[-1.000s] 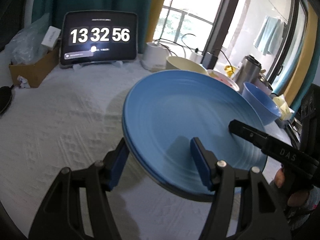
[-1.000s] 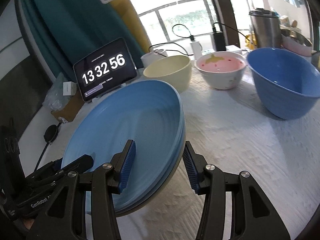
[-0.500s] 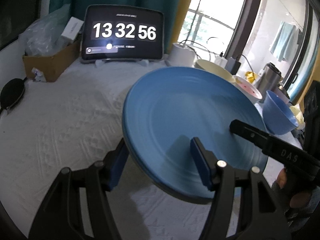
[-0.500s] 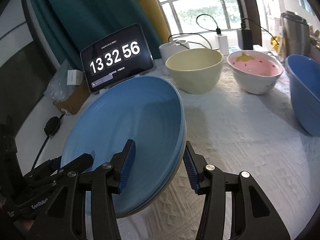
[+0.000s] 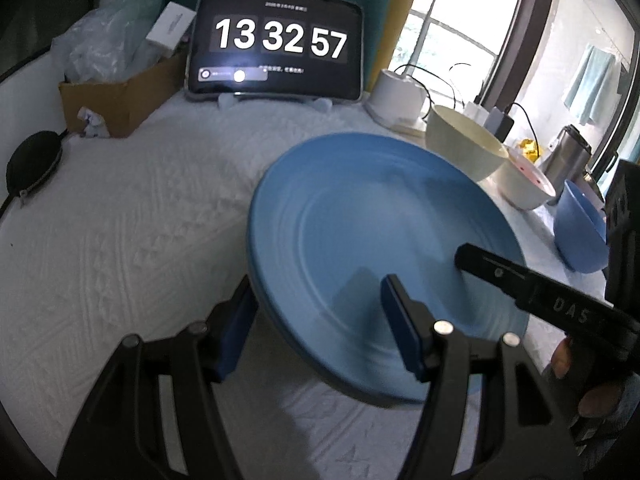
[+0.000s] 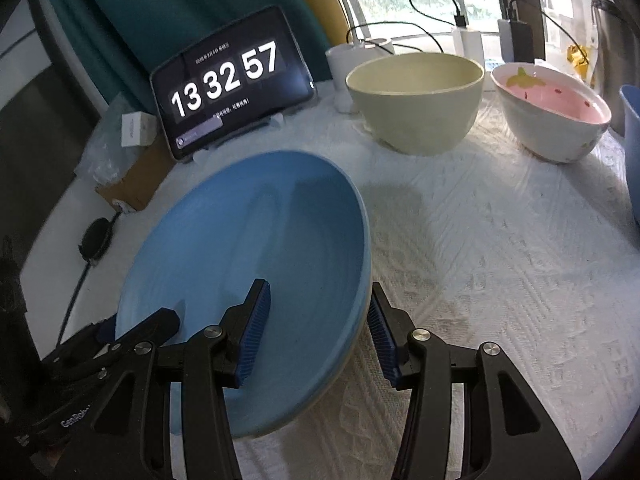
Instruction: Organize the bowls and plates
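I have the blue plate (image 5: 384, 240) between both tools, tilted and lifted clear of the white textured cloth (image 5: 132, 216) that covers the tabletop. My left hand-held gripper (image 5: 320, 328) straddles the plate's near left rim, one blue pad under the edge and the other on the upper face. My right hand-held gripper (image 6: 318, 332) straddles the opposite rim the same way, one pad inside the dish and one outside against the rim. Both look clamped on the plate, though I cannot see whether every pad presses fully. In the right wrist view there seems to be a paler layer under the blue rim; I cannot tell whether that is a second plate.

Beyond the plate, toward the window, three bowls stand in a row on the cloth: a cream bowl (image 6: 416, 96), a white bowl with a pink inside (image 6: 552, 112), and a blue bowl (image 5: 580, 232) at the far right. A tablet (image 5: 276, 44) showing 13 32 57 leans at the back, with a cardboard box (image 5: 116, 96) holding plastic bags beside it and a small black pouch (image 5: 34, 160) at the left edge
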The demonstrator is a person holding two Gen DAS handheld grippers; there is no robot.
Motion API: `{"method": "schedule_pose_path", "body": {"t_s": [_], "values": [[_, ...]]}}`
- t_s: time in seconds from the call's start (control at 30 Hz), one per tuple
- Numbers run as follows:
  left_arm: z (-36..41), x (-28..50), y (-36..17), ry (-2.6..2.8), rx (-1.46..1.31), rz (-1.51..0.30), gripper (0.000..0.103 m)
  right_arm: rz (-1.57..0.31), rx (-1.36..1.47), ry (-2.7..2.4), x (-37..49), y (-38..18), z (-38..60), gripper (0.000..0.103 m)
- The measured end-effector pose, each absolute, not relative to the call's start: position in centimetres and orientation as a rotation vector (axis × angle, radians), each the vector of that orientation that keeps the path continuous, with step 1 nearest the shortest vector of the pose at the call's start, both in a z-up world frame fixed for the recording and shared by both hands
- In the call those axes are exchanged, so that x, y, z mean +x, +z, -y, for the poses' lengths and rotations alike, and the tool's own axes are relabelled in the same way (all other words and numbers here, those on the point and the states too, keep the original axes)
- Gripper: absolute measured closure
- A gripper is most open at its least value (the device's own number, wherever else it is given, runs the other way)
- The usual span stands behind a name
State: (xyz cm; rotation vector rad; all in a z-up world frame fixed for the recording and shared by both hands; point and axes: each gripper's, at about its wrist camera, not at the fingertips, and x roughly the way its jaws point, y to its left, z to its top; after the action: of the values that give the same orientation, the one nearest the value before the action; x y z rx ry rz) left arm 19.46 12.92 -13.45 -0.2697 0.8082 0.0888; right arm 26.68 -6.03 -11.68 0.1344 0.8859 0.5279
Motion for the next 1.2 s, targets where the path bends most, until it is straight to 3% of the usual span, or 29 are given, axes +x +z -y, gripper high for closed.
{"method": "schedule_pose_path", "body": {"t_s": [1.2], "values": [[-8.4, 17.0, -9.1, 0.112, -0.166, -0.658, 0.038, -0.76, 0.061, 0.456, 23.6, -8.5, 10.7, 0.051]]}}
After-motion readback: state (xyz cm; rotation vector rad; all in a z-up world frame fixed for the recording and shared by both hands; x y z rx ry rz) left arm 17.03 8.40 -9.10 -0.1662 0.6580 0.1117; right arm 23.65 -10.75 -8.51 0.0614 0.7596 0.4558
